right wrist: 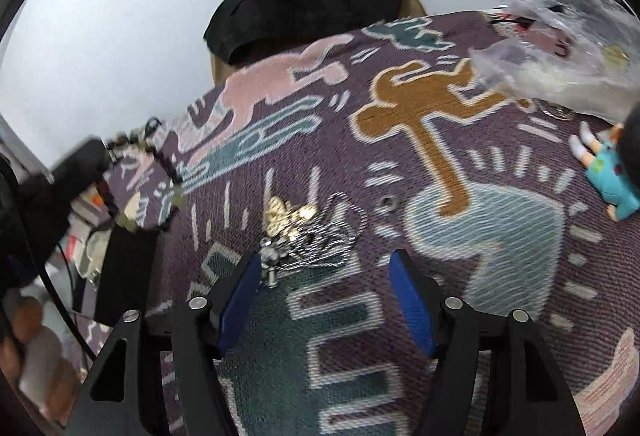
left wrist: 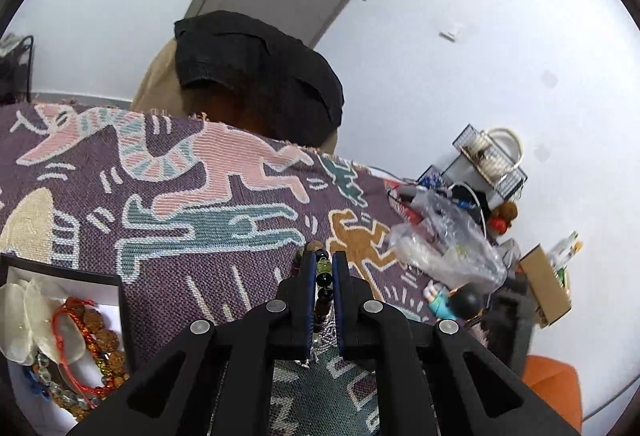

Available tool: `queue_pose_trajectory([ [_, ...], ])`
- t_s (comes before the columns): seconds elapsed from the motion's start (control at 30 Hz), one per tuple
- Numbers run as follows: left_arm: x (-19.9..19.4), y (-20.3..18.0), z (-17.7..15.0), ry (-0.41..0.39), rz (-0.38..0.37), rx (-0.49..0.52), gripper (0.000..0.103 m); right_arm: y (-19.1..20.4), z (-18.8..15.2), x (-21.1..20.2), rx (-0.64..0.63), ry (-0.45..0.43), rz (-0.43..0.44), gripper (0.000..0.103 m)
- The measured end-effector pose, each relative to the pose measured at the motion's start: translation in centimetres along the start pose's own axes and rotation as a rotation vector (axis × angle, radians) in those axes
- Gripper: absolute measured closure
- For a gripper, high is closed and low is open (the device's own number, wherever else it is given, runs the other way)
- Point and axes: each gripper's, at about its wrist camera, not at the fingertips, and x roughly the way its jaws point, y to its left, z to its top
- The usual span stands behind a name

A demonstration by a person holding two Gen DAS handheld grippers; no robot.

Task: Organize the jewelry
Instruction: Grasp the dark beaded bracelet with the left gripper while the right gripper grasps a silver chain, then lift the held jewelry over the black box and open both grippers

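- Pinching a dark beaded bracelet (left wrist: 323, 278), the left claw (left wrist: 323, 264) has its blue-padded fingers drawn nearly together on the strand, held up over the patterned blanket (left wrist: 192, 196) that covers the worktop.
- From the right wrist view the same bracelet (right wrist: 160, 192) hangs as a loop from the left claw (right wrist: 86, 166) near the worktop's left edge.
- The right claw (right wrist: 326, 272) stands wide open and holds nothing; its left pad is just beside a heap of silver chain and gold charms (right wrist: 304, 232) lying on the blanket.
- A white-lined jewelry box (left wrist: 108, 300) sits at the worktop's left edge, holding a red cord bracelet (left wrist: 74, 320), brown seed beads and pale shell pieces.
- A crumpled clear plastic bag (left wrist: 448, 248) and a small figurine (right wrist: 612, 176) lie toward the right edge.
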Motion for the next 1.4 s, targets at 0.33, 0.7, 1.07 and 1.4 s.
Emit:
queue_pose_trajectory([
  [0.33,-1.5,1.3,0.7,-0.046,0.006,-0.037,0.095,3.6,0.3,3.4,-0.133,0.056,-0.124,0.027],
  [0.7,-1.2,0.5,0.3,-0.03,-0.01,-0.015,0.095,2.5,0.1,2.4,-0.147,0.039,-0.076,0.088],
  [1.07,-3.0,-0.6,-0.2,-0.041,0.017,0.018,0.095,0.1,0.3,-0.8,-0.065,-0.054,0.003,0.102],
  [1.4,-5.9,0.3,-0.6,-0.072,0.063,0.016,0.095,0.8,1.1,0.8,-0.034,-0.028,-0.01,0.023],
])
